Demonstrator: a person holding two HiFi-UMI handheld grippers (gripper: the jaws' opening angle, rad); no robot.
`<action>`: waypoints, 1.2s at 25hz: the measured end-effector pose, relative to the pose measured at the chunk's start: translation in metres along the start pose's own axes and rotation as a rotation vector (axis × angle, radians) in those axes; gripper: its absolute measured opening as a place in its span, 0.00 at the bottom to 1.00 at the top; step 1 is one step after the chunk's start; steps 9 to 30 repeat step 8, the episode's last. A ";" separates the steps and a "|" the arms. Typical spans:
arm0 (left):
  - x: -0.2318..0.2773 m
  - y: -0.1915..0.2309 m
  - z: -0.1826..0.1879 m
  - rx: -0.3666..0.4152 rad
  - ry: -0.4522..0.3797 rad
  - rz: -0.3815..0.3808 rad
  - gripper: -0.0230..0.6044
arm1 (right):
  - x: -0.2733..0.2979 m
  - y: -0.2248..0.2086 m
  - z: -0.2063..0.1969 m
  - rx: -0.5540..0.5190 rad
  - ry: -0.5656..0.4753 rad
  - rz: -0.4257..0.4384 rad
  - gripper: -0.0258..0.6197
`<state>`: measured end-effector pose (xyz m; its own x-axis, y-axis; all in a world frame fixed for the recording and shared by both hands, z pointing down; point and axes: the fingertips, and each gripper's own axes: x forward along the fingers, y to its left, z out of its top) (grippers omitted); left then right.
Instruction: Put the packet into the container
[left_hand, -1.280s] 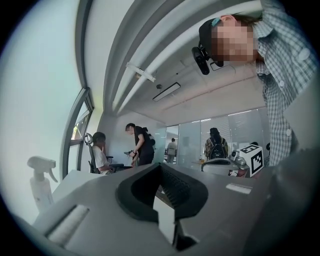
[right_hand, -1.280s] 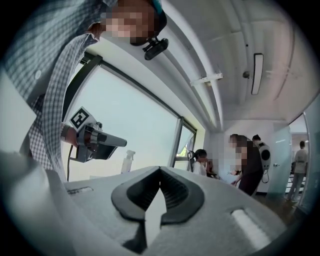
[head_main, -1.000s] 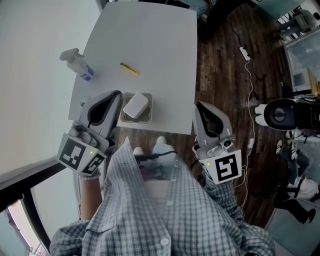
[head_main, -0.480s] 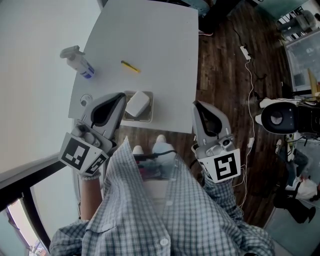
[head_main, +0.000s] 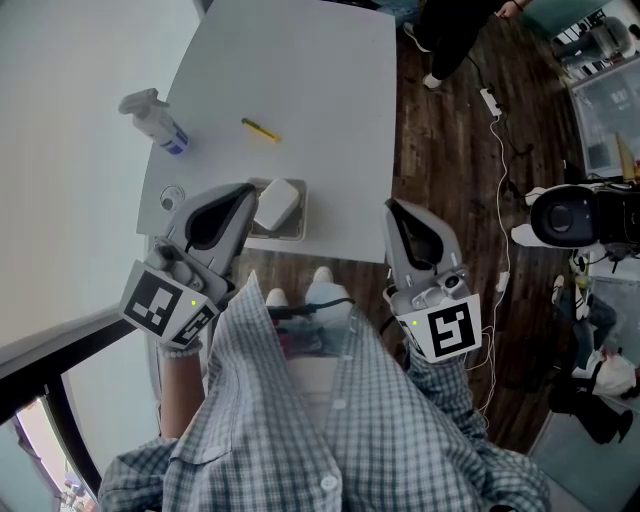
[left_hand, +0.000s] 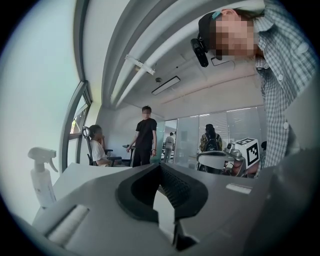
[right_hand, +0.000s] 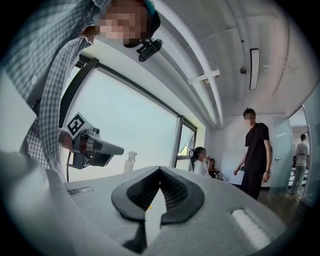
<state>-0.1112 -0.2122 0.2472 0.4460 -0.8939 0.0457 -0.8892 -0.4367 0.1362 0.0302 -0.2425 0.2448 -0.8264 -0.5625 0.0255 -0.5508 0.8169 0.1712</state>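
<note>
- the packet (head_main: 277, 202) lies in the container (head_main: 280, 236), white and tilted. one corner seems to ride above the rim, so it looks placed but not fully settled.
- the container stands at the near edge of the table (head_main: 300, 90). the left gripper (head_main: 238, 192) hangs just beside its left wall, so a careless sideways sweep could knock the container towards the edge or tip the packet out.
- the packet looks light and smooth. a bump to the table or the container could slide it over the low rim, and the task would need doing again.
- the left gripper's jaws are pressed together with nothing between them. if the packet needs pushing down, the closed tips could do it, but a hard poke risks shoving the container instead.
- the right gripper (head_main: 393, 208) has its jaws together too, and is empty.
- pose: both grippers are held low and close to the person's body, marker cubes towards the chest and jaws pointing forward and rather upward, since each gripper view looks across the room and up to the ceiling.
- the left gripper sits over the near left part of the table. the right gripper is past the table's near right corner, over the wooden floor (head_main: 440, 150), well apart from the container.
- a spray bottle (head_main: 155, 122) and a yellow pen (head_main: 260, 133) lie farther back on the table, clear of both grippers.
</note>
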 end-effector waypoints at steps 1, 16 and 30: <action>0.000 0.001 -0.001 -0.001 0.001 -0.001 0.04 | 0.000 0.000 -0.001 -0.002 0.000 -0.001 0.04; 0.000 0.004 -0.005 0.000 0.017 -0.002 0.04 | 0.003 0.003 -0.005 -0.004 0.008 0.000 0.04; 0.000 0.004 -0.005 0.000 0.017 -0.002 0.04 | 0.003 0.003 -0.005 -0.004 0.008 0.000 0.04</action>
